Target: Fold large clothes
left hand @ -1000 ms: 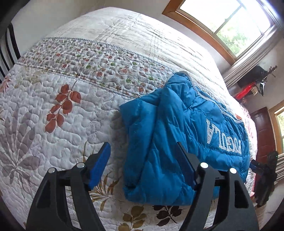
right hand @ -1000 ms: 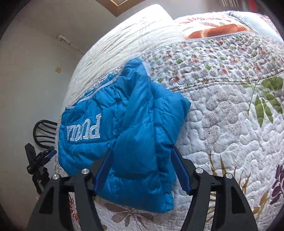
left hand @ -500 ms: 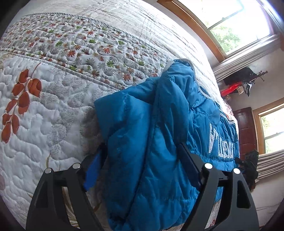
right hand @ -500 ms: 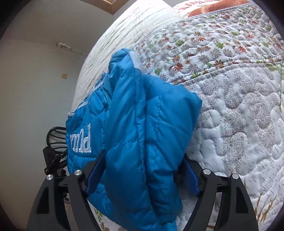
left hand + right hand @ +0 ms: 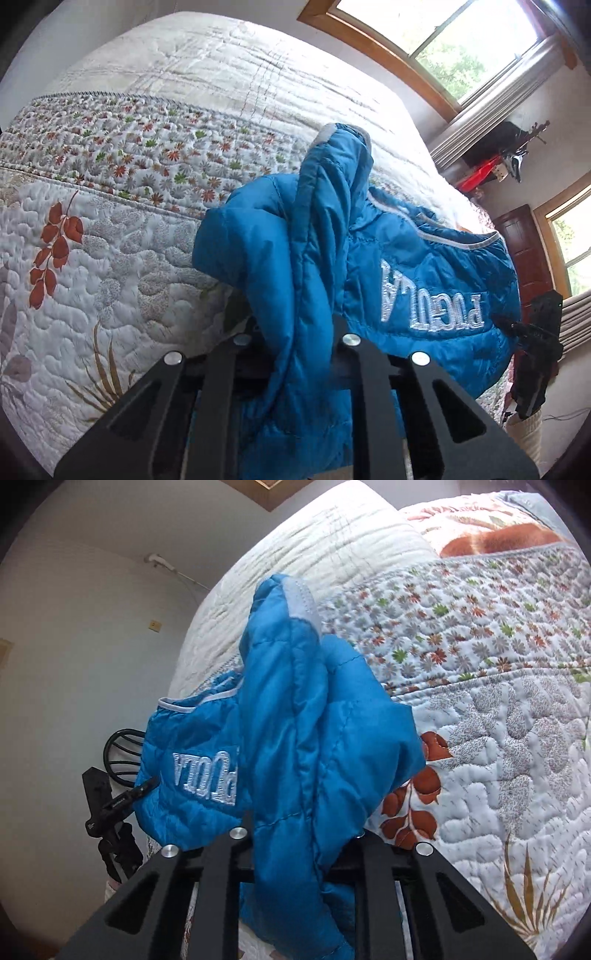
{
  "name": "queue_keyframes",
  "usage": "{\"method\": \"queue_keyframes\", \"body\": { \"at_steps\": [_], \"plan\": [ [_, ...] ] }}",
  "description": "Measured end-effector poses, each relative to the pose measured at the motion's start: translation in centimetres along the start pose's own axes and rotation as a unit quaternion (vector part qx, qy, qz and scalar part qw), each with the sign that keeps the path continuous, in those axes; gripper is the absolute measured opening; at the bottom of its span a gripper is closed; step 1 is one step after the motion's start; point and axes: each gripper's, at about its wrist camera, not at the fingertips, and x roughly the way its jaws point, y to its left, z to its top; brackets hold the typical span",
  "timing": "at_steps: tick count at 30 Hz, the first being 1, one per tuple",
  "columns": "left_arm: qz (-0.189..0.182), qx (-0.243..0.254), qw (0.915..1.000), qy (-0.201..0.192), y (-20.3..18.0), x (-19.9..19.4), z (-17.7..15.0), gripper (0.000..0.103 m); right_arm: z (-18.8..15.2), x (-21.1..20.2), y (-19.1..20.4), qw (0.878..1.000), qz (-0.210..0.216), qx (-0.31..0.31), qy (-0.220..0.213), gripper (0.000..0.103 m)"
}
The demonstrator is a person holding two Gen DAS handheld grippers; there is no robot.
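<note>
The blue puffer jacket point(image 5: 369, 266) lies on the quilted bed point(image 5: 129, 229), its near edge bunched and raised off the quilt because both tools pinch it. The left gripper point(image 5: 295, 343) has its jaws clamped together on the padded fabric, and the right gripper point(image 5: 299, 834) is clamped on the same bundle from its own side, apparently so the half can be carried over evenly for a fold

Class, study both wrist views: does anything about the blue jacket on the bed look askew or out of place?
Yes. The blue jacket is not flat: both the left gripper and right gripper pinch it, so its near part rises in a bunched ridge above the quilt. Nothing looks damaged.
</note>
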Motion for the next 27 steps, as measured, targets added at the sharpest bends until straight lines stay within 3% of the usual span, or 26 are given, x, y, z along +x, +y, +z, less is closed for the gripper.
{"method": "queue_keyframes", "body": {
  "at_steps": [7, 15, 21, 27],
  "plan": [
    [-0.023, 0.032, 0.9986, -0.035, -2.8, -8.3, -4.2, 0.012, -3.1, -5.2, 5.6, 0.998, -0.005, -0.067, -0.016, 0.017],
    [-0.022, 0.031, 0.9984, -0.042, -3.1, -16.3, -13.2, 0.012, -8.8, -8.0, 5.7, 0.998, 0.007, -0.068, 0.0, 0.017],
    [-0.011, 0.02, 0.9994, -0.026, -1.9, -18.7, -19.8, 0.013, -14.1, -7.5, 4.0, 0.999, 0.009, -0.048, 0.023, 0.017],
    [0.009, -0.005, 0.9999, -0.01, 1.2, -16.9, -24.3, 0.014, -17.1, -5.4, 0.7, 0.999, 0.002, -0.003, 0.039, 0.017]
  ]
}}
